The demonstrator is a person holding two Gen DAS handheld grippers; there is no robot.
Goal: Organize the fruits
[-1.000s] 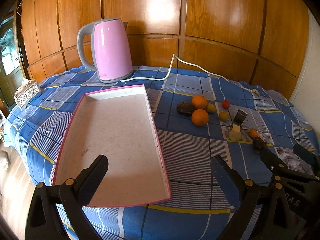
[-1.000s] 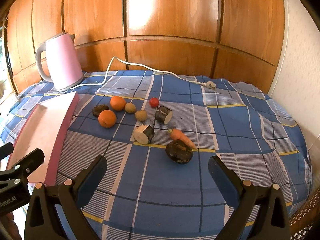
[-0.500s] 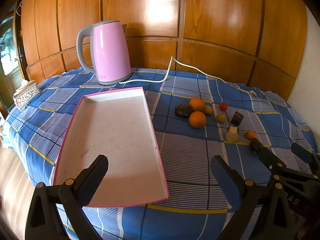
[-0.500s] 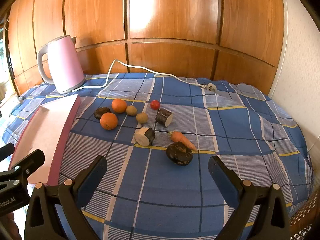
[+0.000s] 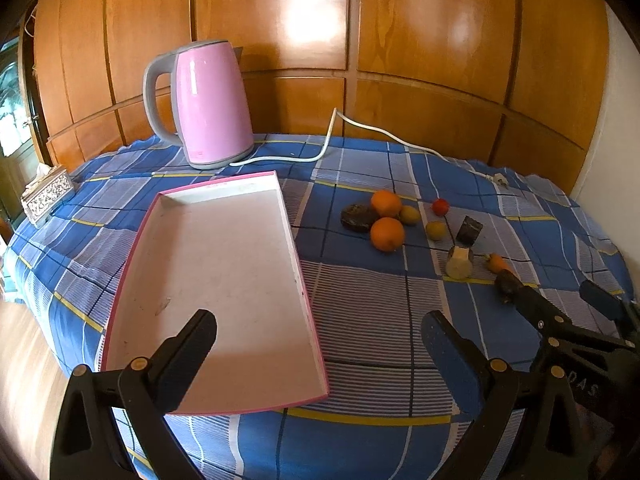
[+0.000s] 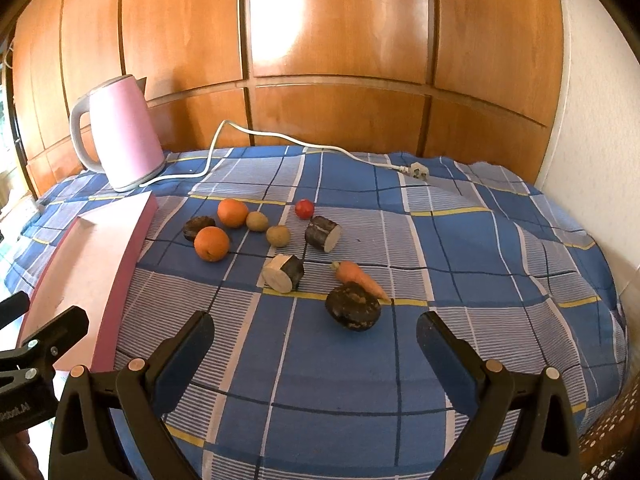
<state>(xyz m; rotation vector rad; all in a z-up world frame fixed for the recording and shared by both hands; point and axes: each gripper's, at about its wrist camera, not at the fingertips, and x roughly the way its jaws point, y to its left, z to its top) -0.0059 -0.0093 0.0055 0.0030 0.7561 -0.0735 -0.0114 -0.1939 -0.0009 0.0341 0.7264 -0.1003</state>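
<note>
A pink-rimmed white tray (image 5: 224, 264) lies empty on the blue checked cloth; it also shows in the right wrist view (image 6: 80, 264). Right of it lie two oranges (image 6: 212, 243) (image 6: 232, 212), two small yellow-green fruits (image 6: 257, 221) (image 6: 278, 236), a red tomato (image 6: 304, 208), two dark cut root pieces (image 6: 323, 233) (image 6: 284, 273), a carrot (image 6: 356, 276) and two dark lumps (image 6: 353, 306) (image 6: 198, 227). My left gripper (image 5: 320, 340) is open and empty above the tray's near end. My right gripper (image 6: 316, 340) is open and empty, just short of the nearest dark lump.
A pink kettle (image 5: 208, 104) stands at the back left with its white cord (image 6: 280, 142) and plug (image 6: 416, 169) trailing right. A patterned tissue box (image 5: 48, 196) sits at the left edge. Wooden panels back the table; a white wall is on the right.
Both views have pulled back and risen slightly, so the tray and produce look a little smaller and farther. Nothing on the table moved. Both grippers stay open.
</note>
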